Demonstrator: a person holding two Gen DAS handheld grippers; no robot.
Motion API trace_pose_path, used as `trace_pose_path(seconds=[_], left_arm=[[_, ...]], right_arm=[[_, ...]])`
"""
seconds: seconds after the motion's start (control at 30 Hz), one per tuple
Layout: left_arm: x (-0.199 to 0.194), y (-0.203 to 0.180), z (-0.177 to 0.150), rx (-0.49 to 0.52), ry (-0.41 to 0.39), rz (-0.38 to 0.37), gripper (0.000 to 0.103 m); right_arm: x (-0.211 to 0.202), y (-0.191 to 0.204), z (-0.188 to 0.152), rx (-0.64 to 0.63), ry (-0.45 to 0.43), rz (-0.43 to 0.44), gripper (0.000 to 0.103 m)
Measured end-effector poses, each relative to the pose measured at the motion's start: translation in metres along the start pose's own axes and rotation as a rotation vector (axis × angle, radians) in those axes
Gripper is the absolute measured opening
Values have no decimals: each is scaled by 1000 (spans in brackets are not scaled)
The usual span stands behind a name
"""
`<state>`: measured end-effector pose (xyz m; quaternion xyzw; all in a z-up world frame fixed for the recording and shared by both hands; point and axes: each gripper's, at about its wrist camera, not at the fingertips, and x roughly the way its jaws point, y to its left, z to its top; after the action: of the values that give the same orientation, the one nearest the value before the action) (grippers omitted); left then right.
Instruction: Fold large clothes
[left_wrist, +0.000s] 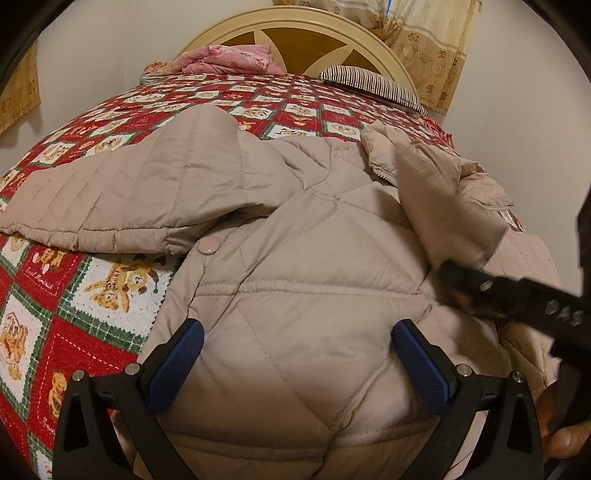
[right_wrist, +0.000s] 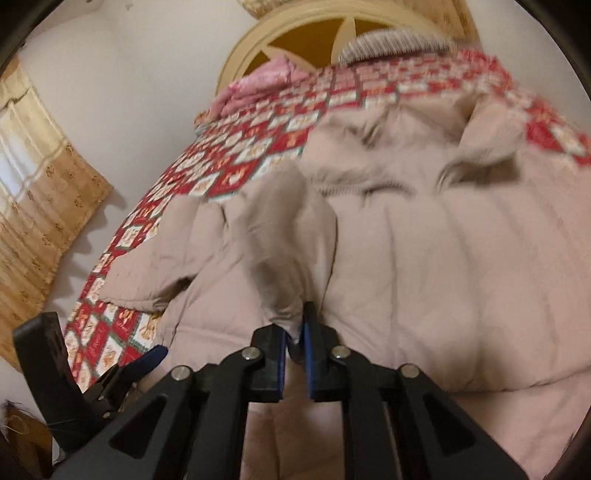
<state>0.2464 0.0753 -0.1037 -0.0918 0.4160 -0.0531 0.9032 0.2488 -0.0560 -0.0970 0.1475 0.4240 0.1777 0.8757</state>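
A large beige quilted jacket (left_wrist: 303, 266) lies spread on the bed, one sleeve (left_wrist: 122, 192) stretched out to the left. My left gripper (left_wrist: 295, 343) is open, its blue pads (left_wrist: 177, 362) resting just above the jacket's lower body. My right gripper (right_wrist: 293, 332) is shut on a fold of the jacket's fabric (right_wrist: 280, 251) and lifts it up off the jacket; in the left wrist view it shows as a dark blurred bar (left_wrist: 517, 295) at the right with the raised fabric (left_wrist: 443, 199). The right wrist view is motion-blurred.
The bed has a red, white and green patchwork quilt (left_wrist: 55, 321). A pink folded blanket (left_wrist: 229, 59) and a striped pillow (left_wrist: 373, 86) lie by the cream headboard (left_wrist: 295, 22). Yellow curtains (right_wrist: 40, 206) hang at the left wall.
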Motion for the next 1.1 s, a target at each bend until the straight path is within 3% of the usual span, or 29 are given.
trace_pose_path(seconds=[0.1,0.17,0.23,0.3,0.33,0.37,0.43,0.53,0.63,0.8,0.97,1.1], left_arm=[[1,0,0,3,2,2,102],[1,0,0,2,2,2,102],[1,-1,0,2,2,2,102],[1,0,0,3,2,2,102],[1,0,0,3,2,3,102],[1,0,0,3,2,2,102],[1,0,0,4,3,3,102],[1,0,0,7,3,7,102],[1,0,-1,9,4,10,102],[2,-1,-1,13,6,17,102],[2,-3,-2,17,9,24,102],[-8,-9,2,49,15,52,102]], right_arm=[[4,-5,1,57,42,69,35],[-6,-2,4,80,42,136,67],[-25,4,6,87,2,207,74],[-52,3,8,88,-65,257,74],[-74,0,9,79,-129,257,68],[-90,-5,10,70,-167,234,48],[-122,-26,11,85,-212,110,20],[-151,-72,10,146,-251,-197,19],[-151,-115,0,241,-251,-353,23],[-86,-131,-23,311,-130,-225,23],[-65,-97,-25,144,-157,-339,24],[-68,-106,-24,170,-175,-301,24]])
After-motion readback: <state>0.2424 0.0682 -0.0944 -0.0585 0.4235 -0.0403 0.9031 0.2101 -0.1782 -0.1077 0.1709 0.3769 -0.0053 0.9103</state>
